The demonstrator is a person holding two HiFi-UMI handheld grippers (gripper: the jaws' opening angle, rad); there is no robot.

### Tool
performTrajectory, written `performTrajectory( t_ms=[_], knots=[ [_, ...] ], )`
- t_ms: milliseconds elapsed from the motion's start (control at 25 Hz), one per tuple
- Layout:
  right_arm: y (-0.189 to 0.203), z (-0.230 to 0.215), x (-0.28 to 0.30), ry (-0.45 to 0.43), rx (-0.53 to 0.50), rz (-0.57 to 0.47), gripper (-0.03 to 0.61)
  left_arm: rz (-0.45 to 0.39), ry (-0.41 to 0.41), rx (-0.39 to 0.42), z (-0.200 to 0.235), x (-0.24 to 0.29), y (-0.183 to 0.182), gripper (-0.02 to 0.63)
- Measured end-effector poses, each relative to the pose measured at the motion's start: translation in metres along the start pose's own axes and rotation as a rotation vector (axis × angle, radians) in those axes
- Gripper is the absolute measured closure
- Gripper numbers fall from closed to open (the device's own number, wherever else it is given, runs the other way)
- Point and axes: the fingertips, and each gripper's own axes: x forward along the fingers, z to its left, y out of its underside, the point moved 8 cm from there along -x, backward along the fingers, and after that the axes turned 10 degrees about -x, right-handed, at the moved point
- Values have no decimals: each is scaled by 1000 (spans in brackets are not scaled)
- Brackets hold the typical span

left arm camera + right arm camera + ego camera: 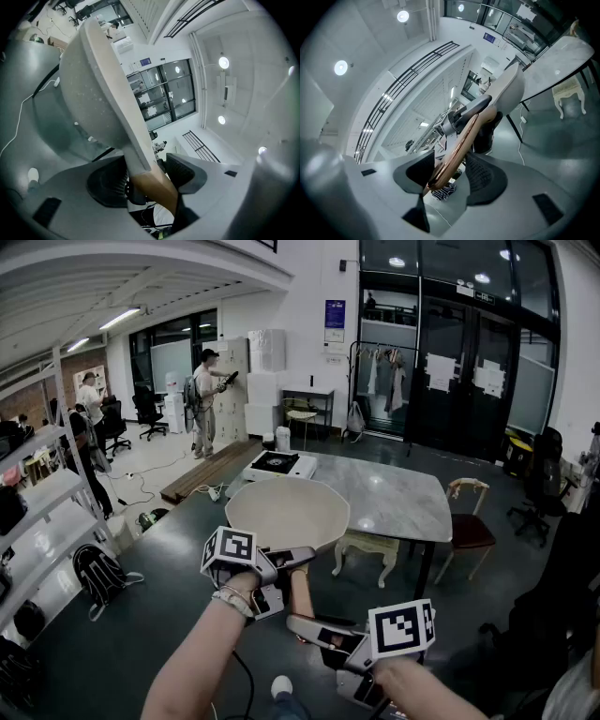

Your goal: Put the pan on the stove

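Your left gripper (279, 563) is closed on the wooden handle (300, 592) close to where it joins the pan (287, 512). Your right gripper (307, 626) is closed on the handle's free end. You hold the cream pan up in the air, above the floor by the table (408, 502). The stove (276, 463) sits at the table's far end, apart from the pan.

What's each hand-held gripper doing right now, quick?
Left hand-held gripper: closed on the handle, close to the pan body.
Right hand-held gripper: closed on the handle's far end.
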Motion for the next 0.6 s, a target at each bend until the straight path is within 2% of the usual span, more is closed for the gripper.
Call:
performTrajectory(
  t_ms=[320, 600],
  knots=[
    [-12, -8, 7, -32, -10, 13, 357, 13, -15, 7, -1, 8, -13, 360],
    [-36, -27, 13, -28, -8, 2, 357, 7, -5, 0, -1, 23, -40, 359]
  ],
)
